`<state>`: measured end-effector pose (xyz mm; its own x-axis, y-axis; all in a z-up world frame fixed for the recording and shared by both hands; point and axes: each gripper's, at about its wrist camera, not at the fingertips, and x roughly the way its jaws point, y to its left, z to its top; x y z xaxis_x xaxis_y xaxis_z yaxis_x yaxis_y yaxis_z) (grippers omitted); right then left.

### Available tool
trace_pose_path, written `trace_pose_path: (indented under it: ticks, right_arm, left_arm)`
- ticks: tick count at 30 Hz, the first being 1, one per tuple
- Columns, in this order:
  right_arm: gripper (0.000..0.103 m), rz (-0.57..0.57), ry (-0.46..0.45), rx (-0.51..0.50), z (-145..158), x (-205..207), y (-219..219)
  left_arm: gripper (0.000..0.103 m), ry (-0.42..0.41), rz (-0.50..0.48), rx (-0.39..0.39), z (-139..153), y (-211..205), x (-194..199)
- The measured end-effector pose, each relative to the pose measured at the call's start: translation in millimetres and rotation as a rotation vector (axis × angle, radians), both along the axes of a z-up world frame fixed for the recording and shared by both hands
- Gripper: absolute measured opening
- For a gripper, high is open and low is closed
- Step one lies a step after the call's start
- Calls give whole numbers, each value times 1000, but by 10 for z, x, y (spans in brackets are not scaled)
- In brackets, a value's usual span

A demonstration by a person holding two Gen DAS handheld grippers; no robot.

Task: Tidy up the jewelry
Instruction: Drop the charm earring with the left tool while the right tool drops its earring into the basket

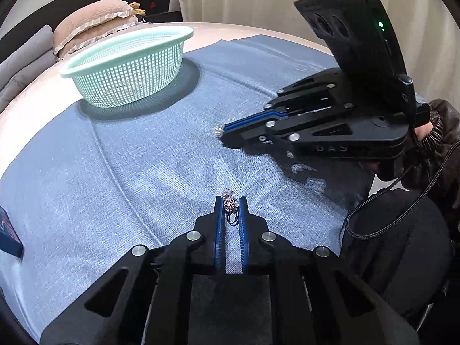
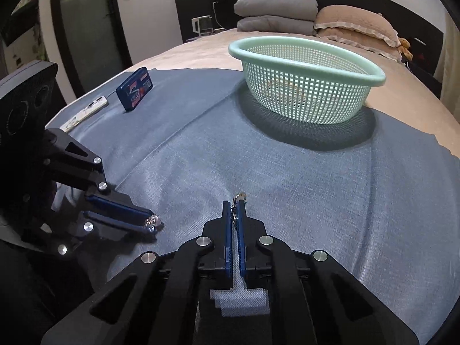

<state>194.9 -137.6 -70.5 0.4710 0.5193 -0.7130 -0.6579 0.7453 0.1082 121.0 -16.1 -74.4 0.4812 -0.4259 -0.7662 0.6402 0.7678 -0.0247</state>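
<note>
My left gripper [image 1: 231,201] is shut on a sparkling ring [image 1: 230,204] with a crystal cluster, held just above the blue cloth. It also shows in the right wrist view [image 2: 152,222] at lower left, the ring [image 2: 152,221] glinting at its tips. My right gripper [image 2: 236,204] is shut on a small silver jewelry piece [image 2: 240,197] that sticks out past the fingertips. In the left wrist view the right gripper [image 1: 222,132] is at right, the silver piece [image 1: 218,130] at its tip. A mint-green mesh basket [image 1: 126,37] [image 2: 371,72] stands farther back.
A blue cloth [image 1: 143,158] [image 2: 287,158] covers the bed. A blue box [image 2: 134,88] and a white phone-like object [image 2: 86,112] lie at the cloth's far left. Pillows [image 2: 356,26] and folded grey bedding [image 2: 276,14] lie at the headboard.
</note>
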Motion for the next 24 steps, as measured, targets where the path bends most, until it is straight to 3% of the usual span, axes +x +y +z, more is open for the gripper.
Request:
trace_pose_path:
  ticks: [4,11,14,18,24]
  right_arm:
    - [4,-14,-1,26,83,-51,-93]
    - [4,-28,-76,56,509,13,-177]
    - [4,-28,-129,53,753,68,-181]
    - [4,-44,-209,74,1140,168,-223]
    - [4,-52,-284,80,1605,447,-170]
  left_arm:
    - [10,-18,15,8,97,57,-94]
    - [10,-95,90,-40,565,160,162]
    - [10,-158,165,0,769,196,299]
    - [10,-193,272,-22,1086,330,524]
    - [10,-236,301,-36,1460,342,881]
